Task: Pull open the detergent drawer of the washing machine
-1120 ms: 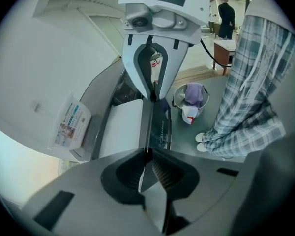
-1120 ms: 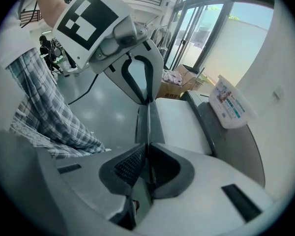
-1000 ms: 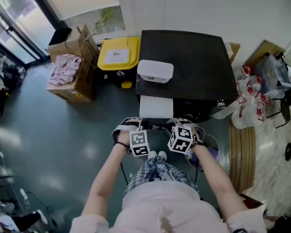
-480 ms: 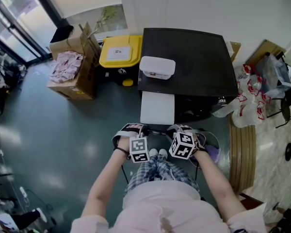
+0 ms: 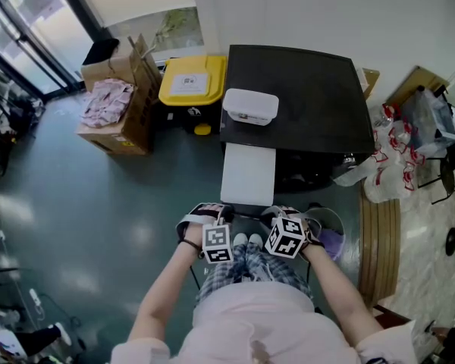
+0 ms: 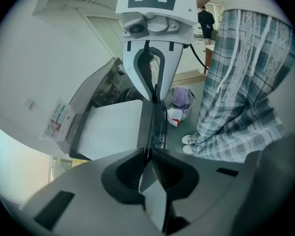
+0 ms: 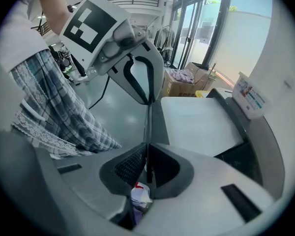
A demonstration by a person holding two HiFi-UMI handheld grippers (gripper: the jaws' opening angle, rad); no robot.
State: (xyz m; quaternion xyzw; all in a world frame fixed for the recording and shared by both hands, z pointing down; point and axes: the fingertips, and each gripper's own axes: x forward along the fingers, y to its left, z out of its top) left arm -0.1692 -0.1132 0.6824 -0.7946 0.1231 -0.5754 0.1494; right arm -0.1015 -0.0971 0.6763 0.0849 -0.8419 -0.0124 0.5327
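Judging by how far the detergent drawer (image 5: 248,174) is already standing out from the front of the washing machine (image 5: 296,89), the pull is well under way. The drawer is lying as a white slab between the machine's dark front and the person's feet.

To do this step well, both grippers should be drawing straight back from the washing machine, level and at the same pace. That way the drawer is sliding on its runners rather than skewing to one side. The grip is sitting on only a thin front panel (image 6: 155,122), so any twist or downward lean is risking a slip off that edge. The pull should be easing off as the drawer nears the end of its travel.

The left gripper (image 6: 148,154) is sitting at the left end of the drawer front, on the side away from the washing machine. Its jaws are almost together, leaving just a narrow slit, and they are pinching the panel's thin edge between the ribbed pads.

The right gripper (image 7: 147,160) is holding the same panel at its right end. Its jaws are likewise nearly closed, clamping the edge, and the left gripper is facing it from just along the panel.
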